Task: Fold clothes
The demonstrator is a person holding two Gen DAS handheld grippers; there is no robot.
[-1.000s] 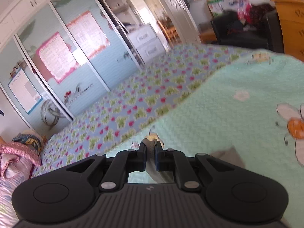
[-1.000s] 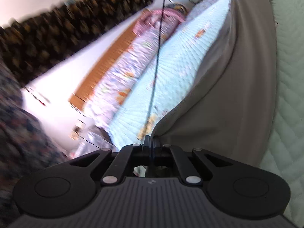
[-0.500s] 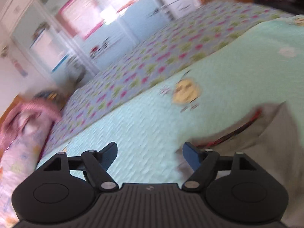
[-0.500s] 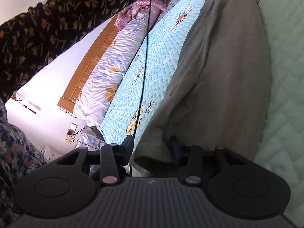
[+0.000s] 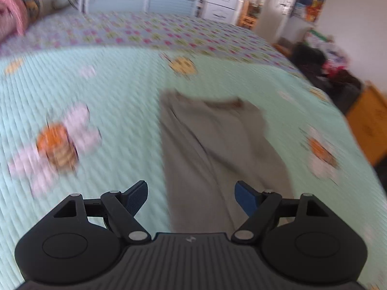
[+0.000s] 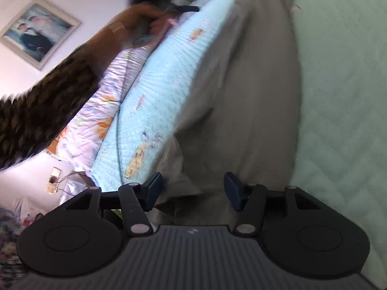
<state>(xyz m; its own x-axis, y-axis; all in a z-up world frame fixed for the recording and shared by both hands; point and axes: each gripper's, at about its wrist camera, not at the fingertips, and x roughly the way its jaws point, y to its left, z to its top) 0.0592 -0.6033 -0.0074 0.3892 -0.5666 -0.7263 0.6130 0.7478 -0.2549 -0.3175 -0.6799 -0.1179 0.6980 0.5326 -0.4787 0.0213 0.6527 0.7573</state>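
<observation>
Grippers, left (image 5: 191,197) and right (image 6: 192,191), gape freshly opened over grey garment (image 5: 217,149), gripping nothing.

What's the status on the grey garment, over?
Left gripper open. Right gripper open, jaws just widened, nothing pinched. Grey garment lying released on the green quilt. Nothing in the way.

One garment, two quilts
One grey garment (image 5: 217,149); mint quilt (image 5: 116,101) over floral quilt (image 5: 154,33); one framed picture (image 6: 36,31).

Matt grey cloth garment (image 5: 217,145); quilted cotton bedspread (image 5: 108,91).
</observation>
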